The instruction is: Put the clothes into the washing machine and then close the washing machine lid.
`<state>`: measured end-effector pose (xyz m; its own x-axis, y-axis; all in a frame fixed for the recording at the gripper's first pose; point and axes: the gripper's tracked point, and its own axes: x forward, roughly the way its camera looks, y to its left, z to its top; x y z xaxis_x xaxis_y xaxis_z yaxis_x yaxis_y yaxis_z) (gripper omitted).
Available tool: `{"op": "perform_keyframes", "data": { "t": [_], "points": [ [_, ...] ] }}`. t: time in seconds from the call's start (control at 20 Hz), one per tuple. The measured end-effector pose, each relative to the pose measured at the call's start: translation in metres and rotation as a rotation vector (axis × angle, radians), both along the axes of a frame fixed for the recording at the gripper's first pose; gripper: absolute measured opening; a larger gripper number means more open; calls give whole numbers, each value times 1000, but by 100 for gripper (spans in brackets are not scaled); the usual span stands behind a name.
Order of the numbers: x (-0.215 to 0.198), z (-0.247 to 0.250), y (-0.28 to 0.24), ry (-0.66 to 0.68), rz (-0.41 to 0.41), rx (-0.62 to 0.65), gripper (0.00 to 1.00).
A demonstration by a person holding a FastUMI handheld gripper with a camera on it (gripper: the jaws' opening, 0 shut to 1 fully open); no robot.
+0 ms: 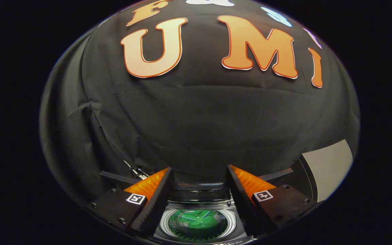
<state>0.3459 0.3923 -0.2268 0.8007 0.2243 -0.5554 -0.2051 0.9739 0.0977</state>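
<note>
A: How do the jaws (199,177) stand?

B: Spread wide, with a clear gap between the two fingers (155,199). Nothing is held and neither finger presses on anything. Each finger's base carries a small square marker.

A: And the clothes?

B: A green garment (199,223) lies down inside the drum (231,224) of the washing machine (199,194), seen through the gap between the fingers and below them. It seems to have a few light stripes, though it is too small to be sure. The drum's ring of pale metal runs around it.

A: The lid?

B: The opening looks uncovered, since the garment shows straight down in the drum. A dark rear edge of the machine sits just beyond the opening, level with the fingertips. Whether that edge is the raised lid I cannot tell.

A: What lies around the machine?

B: Beyond the fingers hangs the black cloth wall (196,115), creased and folded. Off to the right of the right finger stands a pale flat panel (328,166), well apart from the drum.
</note>
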Motion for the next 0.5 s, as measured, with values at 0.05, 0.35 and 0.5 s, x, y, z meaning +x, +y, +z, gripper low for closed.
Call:
{"op": "perform_keyframes", "data": {
  "t": [0.05,0.35,0.5],
  "points": [
    [-2,0,-1,-3,-3,2,100],
    [-28,0,-4,-17,-3,-6,100],
    [-44,-2,-6,-32,-3,-7,100]
  ]
}}
